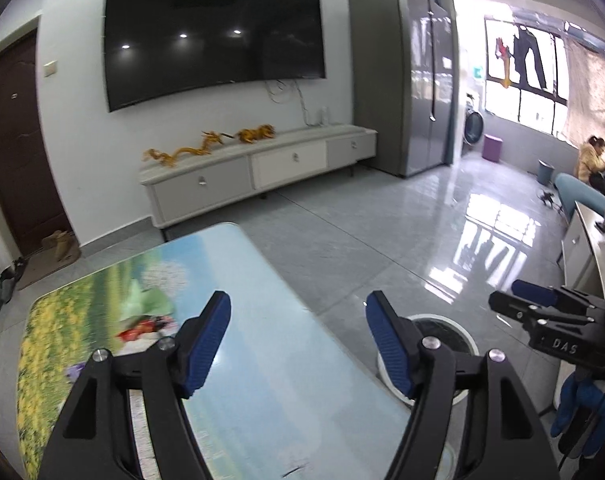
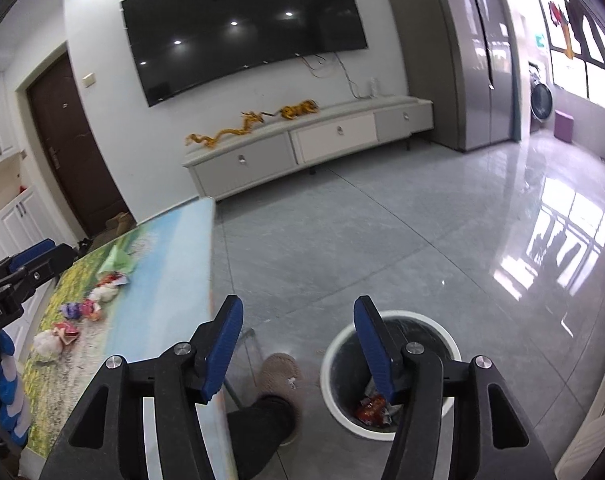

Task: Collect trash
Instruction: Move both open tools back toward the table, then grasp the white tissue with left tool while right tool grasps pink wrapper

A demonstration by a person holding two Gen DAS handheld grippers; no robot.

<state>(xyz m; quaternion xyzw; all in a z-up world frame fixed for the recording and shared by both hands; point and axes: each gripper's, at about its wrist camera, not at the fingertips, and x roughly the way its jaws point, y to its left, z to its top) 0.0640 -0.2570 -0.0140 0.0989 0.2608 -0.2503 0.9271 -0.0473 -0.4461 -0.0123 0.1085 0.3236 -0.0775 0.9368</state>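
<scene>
Left gripper (image 1: 298, 340) jaws apart, empty; right gripper (image 2: 298, 344) jaws apart, empty above bin (image 2: 334, 356).

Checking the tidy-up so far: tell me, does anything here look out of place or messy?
Yes. Crumpled wrappers and tissue wads are scattered on the table, not in the bin on the floor beside it. The bin already holds some red wrappers. Nothing looks spilled or broken.

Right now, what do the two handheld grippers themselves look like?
Both the left gripper and right gripper are black angular frames with silver bolts and ribbed blue finger pads. White lettering marks each body, and blue-and-white handles show below.
</scene>
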